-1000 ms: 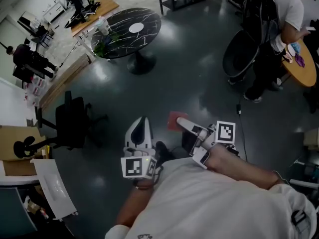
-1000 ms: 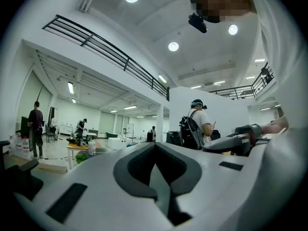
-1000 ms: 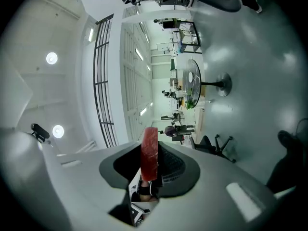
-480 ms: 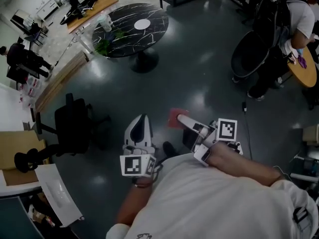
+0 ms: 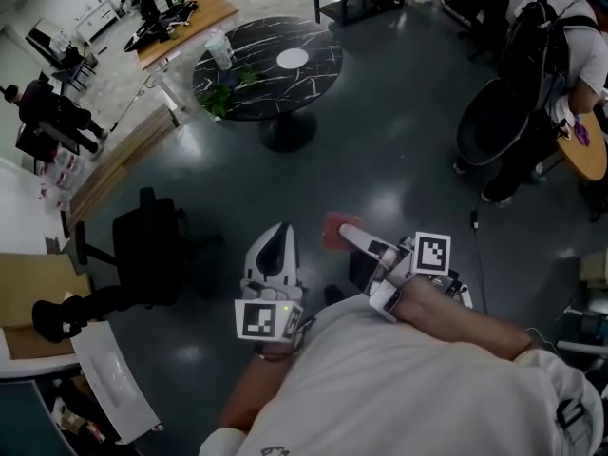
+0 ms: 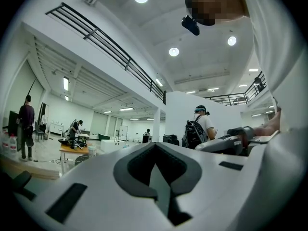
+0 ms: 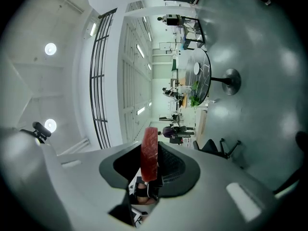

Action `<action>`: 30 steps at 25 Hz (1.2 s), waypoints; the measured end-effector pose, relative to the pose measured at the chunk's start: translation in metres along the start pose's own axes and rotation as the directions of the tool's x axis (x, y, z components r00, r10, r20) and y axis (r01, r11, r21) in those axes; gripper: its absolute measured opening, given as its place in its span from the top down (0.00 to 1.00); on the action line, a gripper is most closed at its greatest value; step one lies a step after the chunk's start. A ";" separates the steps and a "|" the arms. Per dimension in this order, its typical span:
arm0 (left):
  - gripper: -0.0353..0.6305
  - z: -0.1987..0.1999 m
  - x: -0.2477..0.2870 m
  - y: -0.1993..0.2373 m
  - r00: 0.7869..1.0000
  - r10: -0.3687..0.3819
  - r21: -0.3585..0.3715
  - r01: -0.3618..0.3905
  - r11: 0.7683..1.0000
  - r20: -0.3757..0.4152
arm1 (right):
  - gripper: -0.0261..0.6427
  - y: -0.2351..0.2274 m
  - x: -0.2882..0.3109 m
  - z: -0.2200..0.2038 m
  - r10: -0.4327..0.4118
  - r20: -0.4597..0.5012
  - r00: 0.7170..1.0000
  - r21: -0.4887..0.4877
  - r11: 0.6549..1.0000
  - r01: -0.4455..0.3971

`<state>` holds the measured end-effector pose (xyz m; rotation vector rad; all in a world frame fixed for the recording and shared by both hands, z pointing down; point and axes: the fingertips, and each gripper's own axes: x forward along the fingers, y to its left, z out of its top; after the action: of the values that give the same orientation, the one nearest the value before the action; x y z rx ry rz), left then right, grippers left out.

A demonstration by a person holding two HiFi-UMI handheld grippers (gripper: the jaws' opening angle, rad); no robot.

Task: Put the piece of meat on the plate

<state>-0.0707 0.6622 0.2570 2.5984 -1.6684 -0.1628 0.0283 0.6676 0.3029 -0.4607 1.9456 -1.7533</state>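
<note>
Head view: the right tongs (image 5: 353, 236) grip the piece of meat (image 5: 332, 230) above the floor (image 5: 399, 160), well apart from the white plate (image 5: 293, 59) near the middle of the round black worktop (image 5: 237, 93). Left gripper view: the left tongs (image 6: 156, 165) are clenched on nothing. Right gripper view: the meat is pinched by one end only, so a jolt while carrying could shake it loose.

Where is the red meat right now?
The meat is pinched in the right gripper, just right of centre in the head view, over the dark floor, well short of the round black table.
</note>
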 end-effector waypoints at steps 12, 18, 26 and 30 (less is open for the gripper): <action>0.94 0.001 0.014 0.033 1.000 -0.011 -0.013 0.011 1.000 -0.006 | 0.83 -0.006 0.047 0.007 0.015 -0.023 1.000 0.014 1.000 -0.015; 0.94 0.003 0.023 0.041 1.000 0.018 -0.015 -0.018 1.000 -0.008 | 0.83 -0.006 0.059 0.017 0.026 -0.050 0.998 0.021 0.999 -0.024; 0.94 -0.010 0.055 0.045 0.998 0.052 -0.028 -0.052 0.998 -0.019 | 0.83 -0.019 0.074 0.050 0.022 -0.079 0.997 0.031 0.999 -0.020; 0.94 -0.015 0.081 0.042 0.998 0.055 -0.036 -0.056 0.998 -0.030 | 0.83 -0.023 0.078 0.077 0.014 -0.076 0.997 0.037 0.999 -0.012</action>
<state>-0.0737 0.5703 0.2707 2.5123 -1.7095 -0.1509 0.0047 0.5583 0.3105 -0.3724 1.9609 -1.8195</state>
